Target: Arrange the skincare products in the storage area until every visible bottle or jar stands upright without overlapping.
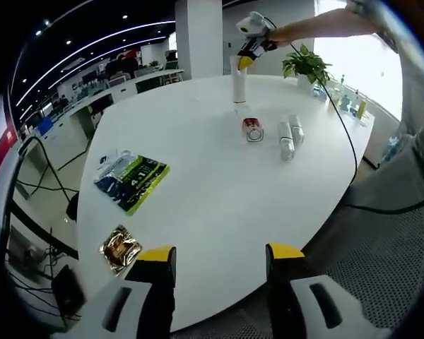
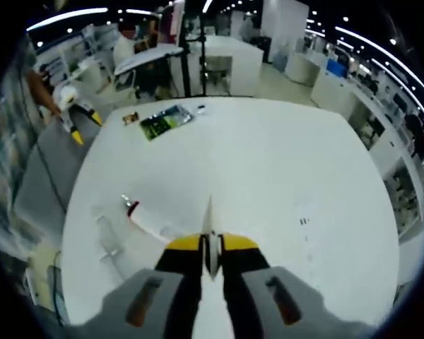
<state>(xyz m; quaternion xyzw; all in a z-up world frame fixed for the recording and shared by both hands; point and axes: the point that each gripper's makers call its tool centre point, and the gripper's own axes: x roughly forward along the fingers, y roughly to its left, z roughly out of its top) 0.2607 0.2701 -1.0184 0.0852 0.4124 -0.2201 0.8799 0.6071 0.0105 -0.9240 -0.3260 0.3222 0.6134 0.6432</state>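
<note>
A tall white tube (image 1: 239, 86) stands upright on the white table (image 1: 212, 205) at the far side, with my right gripper (image 1: 249, 51) shut on its top. In the right gripper view the tube's thin top edge (image 2: 209, 215) shows between the closed yellow tips of the right gripper (image 2: 210, 246). A red-capped jar (image 1: 253, 130) lies on its side close to the tube. Two pale bottles (image 1: 290, 138) lie flat beside the jar. My left gripper (image 1: 220, 253) hangs open over the near table edge, holding nothing, and shows far off in the right gripper view (image 2: 74, 113).
A green packet (image 1: 132, 181) and a gold foil packet (image 1: 119, 247) lie on the left of the table. A potted plant (image 1: 307, 66) stands at the far edge. A black cable (image 1: 346, 134) trails across the right side. Office desks lie beyond.
</note>
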